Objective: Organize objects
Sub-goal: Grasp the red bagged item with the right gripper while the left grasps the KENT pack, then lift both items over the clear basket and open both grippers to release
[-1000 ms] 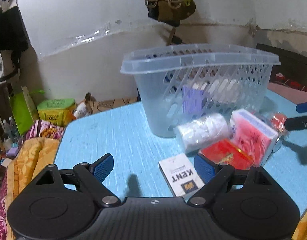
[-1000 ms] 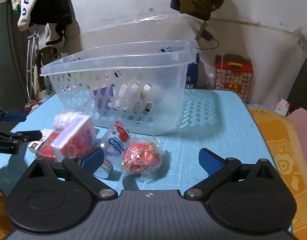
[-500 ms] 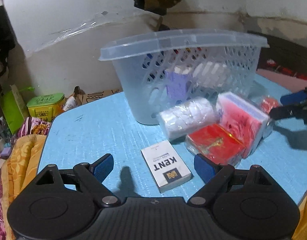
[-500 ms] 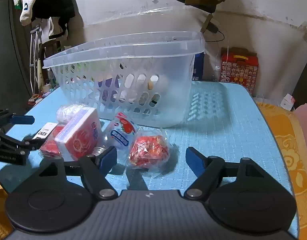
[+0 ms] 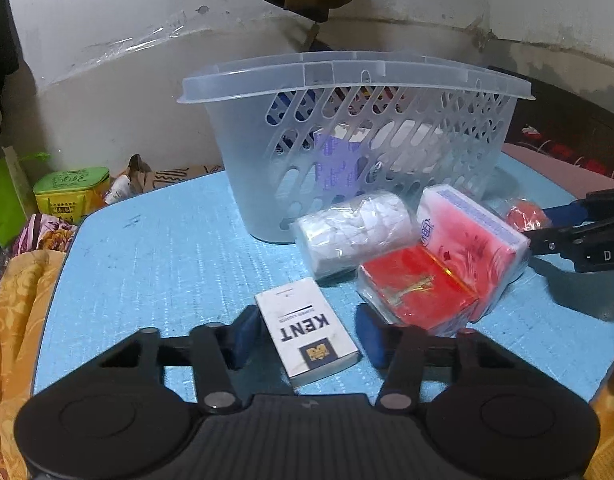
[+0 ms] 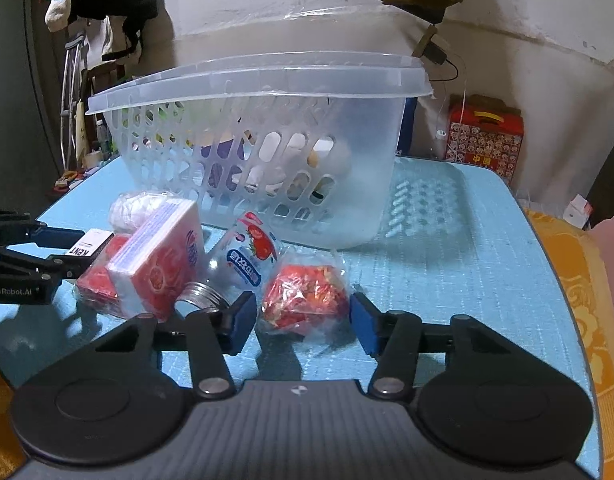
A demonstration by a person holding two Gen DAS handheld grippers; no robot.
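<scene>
A clear slotted basket (image 5: 347, 80) (image 6: 263, 80) stands on the blue table (image 5: 167, 248) and holds several items. In front lie a white KENT pack (image 5: 307, 332) (image 6: 89, 245), a red box (image 5: 415, 284), a pink tissue pack (image 5: 467, 240) (image 6: 159, 256), a white roll (image 5: 351, 228), a small bottle (image 6: 247, 260) and a red snack bag (image 6: 307, 300) (image 5: 525, 216). My left gripper (image 5: 307, 338) is open, its pads on either side of the KENT pack. My right gripper (image 6: 301, 322) is open, its pads flanking the red snack bag.
A green tin (image 5: 71, 192) and patterned cloth (image 5: 15, 280) lie off the table's left edge. A red printed box (image 6: 483, 136) stands behind the right corner. Orange cloth (image 6: 579, 280) borders the right side.
Both grippers moved forward and narrowed. The left one now straddles the KENT pack; the right one now straddles the red snack bag.
</scene>
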